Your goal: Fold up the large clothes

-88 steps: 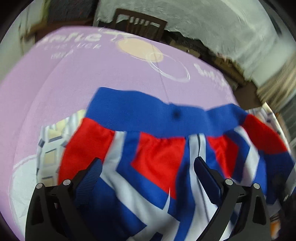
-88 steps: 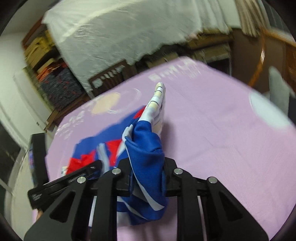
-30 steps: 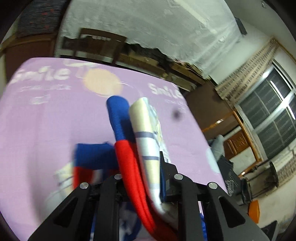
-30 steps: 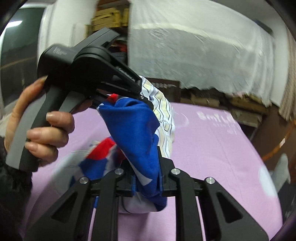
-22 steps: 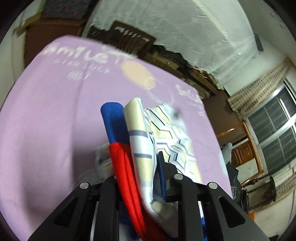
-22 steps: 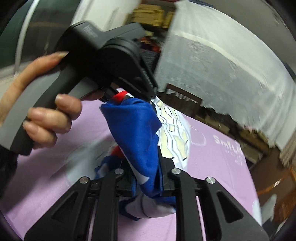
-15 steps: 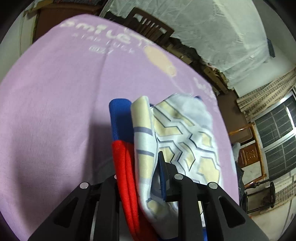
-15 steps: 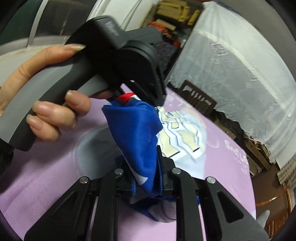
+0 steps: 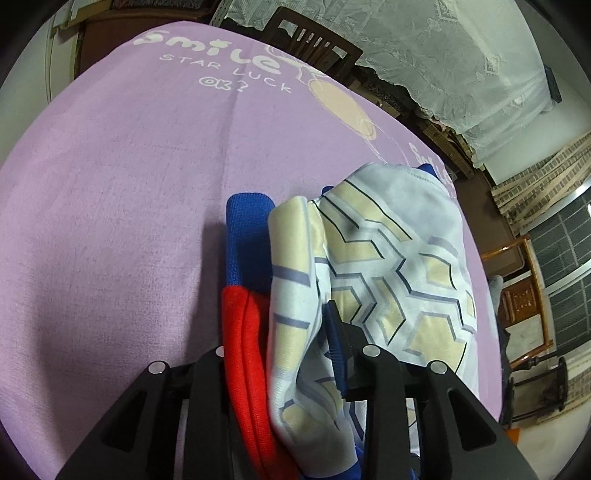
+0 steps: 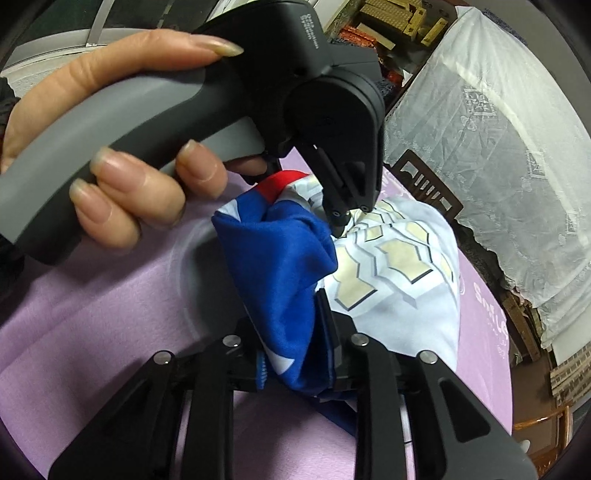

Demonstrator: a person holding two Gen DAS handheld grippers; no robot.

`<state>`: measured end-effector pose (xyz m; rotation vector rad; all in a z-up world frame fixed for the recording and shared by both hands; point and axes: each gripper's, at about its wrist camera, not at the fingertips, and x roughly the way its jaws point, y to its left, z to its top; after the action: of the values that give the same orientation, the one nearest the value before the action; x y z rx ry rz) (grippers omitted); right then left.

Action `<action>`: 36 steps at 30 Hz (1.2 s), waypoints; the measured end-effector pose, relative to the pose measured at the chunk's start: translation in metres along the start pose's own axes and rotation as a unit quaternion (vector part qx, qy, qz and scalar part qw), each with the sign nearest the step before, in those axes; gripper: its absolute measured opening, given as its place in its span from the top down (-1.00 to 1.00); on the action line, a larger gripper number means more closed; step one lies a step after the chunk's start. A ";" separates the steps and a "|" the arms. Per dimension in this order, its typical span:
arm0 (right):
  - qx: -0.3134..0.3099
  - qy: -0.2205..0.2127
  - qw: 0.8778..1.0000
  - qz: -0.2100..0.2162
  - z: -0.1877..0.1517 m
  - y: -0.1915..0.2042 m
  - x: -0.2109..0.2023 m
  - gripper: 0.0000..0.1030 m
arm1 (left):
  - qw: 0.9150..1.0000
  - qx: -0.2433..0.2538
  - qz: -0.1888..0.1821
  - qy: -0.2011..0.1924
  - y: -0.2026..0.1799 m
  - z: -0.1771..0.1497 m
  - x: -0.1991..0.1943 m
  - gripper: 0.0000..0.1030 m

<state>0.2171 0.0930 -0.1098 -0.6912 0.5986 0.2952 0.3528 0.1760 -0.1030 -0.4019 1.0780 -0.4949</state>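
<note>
- Two grippers pinch one pair of shorts (image 9: pixel 391 266) above the purple tablecloth (image 9: pixel 122 192); the left gripper (image 9: pixel 280 343) is clamped on its red-and-blue waistband, the right gripper (image 10: pixel 291 332) on a blue bunch.
- The pale inner lining faces up, draped toward the cloth's far right edge.
- Judgement: lower both corners evenly; lay edges together flat; release only once fabric rests.

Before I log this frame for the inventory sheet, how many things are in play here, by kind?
Grippers: 2, left gripper and right gripper, both clamped on cloth
Garments: 1, the red, blue and pale patterned garment
Table covers: 1, the purple cloth
Chairs: 1, the wooden chair
Total: 5
</note>
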 end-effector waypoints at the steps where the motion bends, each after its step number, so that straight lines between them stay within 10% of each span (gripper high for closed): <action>1: 0.003 0.000 1.000 0.003 0.000 -0.001 -0.001 0.53 | 1.000 0.004 0.004 -0.001 -0.001 -0.001 0.000 0.37; 24: 0.007 0.009 1.000 0.005 0.004 0.018 -0.026 0.44 | 0.998 0.031 0.055 -0.015 -0.020 -0.009 -0.012 0.21; 36: 0.024 -0.015 0.999 -0.028 -0.006 0.003 -0.083 0.27 | 0.989 0.048 0.058 -0.128 -0.037 -0.030 -0.084 0.21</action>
<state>0.1476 0.0866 -0.0651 -0.6560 0.5551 0.2385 0.2869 0.1910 -0.0350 -0.3057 0.8209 -0.3791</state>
